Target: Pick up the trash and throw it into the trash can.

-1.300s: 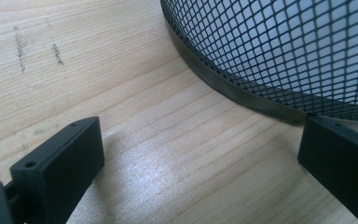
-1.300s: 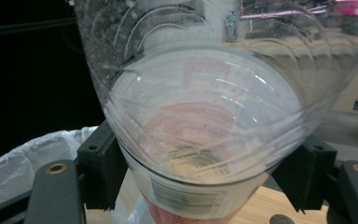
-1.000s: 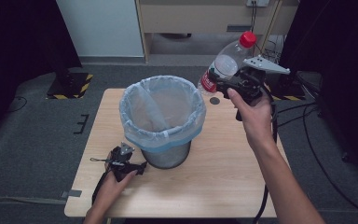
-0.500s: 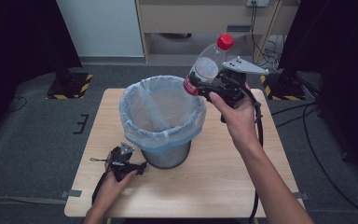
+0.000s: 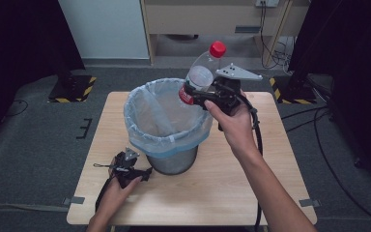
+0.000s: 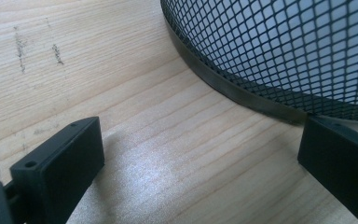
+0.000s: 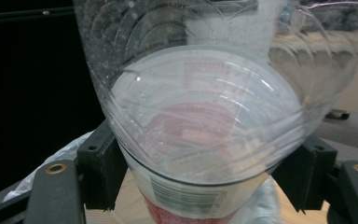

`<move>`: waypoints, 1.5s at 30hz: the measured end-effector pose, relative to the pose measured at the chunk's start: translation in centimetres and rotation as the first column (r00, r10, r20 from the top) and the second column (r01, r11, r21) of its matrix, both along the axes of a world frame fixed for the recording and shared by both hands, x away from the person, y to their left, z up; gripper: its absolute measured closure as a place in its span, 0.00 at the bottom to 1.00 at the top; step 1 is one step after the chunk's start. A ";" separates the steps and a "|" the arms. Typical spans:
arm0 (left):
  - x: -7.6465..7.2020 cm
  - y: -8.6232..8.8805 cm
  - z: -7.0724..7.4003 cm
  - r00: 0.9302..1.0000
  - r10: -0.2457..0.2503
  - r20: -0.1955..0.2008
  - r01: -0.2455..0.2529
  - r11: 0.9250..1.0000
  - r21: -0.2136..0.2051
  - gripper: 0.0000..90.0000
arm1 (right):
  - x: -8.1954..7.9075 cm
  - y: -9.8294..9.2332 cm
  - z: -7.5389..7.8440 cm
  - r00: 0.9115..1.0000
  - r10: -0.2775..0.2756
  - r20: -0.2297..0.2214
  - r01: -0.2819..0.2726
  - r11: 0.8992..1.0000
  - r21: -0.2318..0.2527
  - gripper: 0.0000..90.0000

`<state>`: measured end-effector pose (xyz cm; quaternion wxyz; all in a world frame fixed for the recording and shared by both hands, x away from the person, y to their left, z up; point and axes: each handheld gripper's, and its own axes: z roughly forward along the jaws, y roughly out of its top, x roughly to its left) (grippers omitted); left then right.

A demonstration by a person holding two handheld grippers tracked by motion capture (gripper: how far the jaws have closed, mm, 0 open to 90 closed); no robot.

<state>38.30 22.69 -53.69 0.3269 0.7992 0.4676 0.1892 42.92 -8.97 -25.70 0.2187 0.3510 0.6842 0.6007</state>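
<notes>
Bottle (image 5: 200,77), clamped in the right hand-held gripper (image 5: 207,96), has moved left to the lined bin (image 5: 166,125) rim, release pending; left hand-held gripper (image 5: 128,169) rests open on the surface (image 5: 251,183).

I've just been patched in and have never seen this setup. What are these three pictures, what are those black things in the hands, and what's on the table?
No robot here: a person holds a hand-operated two-jaw gripper in each hand. The high view looks down on the wooden table from the person's side. The other two pictures come from small cameras riding on the grippers, looking along their black jaws.

On the table stands a black mesh bin lined with a pale blue bag.

The right gripper is shut on a clear plastic bottle with a red cap, holding it tilted in the air at the bin's far right rim. Its own view shows the bottle squeezed between the jaws.

The left gripper rests low by the bin's base, jaws open, holding nothing; its view shows bare table and the bin's mesh wall.
</notes>
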 end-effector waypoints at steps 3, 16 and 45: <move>0.0 0.0 0.0 1.000 0.000 0.000 0.000 1.000 0.000 0.00 | 0.0 0.6 -0.5 1.000 0.010 -0.011 -0.010 1.000 -0.004 0.30; 0.0 0.0 0.0 1.000 0.000 0.000 0.000 1.000 0.000 0.00 | 0.8 1.5 -3.1 0.996 0.040 -0.075 -0.045 0.997 -0.069 0.23; -0.1 0.0 0.0 1.000 -0.003 -0.002 0.003 1.000 0.002 0.00 | 2.7 -11.6 -7.4 0.963 -0.250 -0.103 0.252 0.968 0.008 0.07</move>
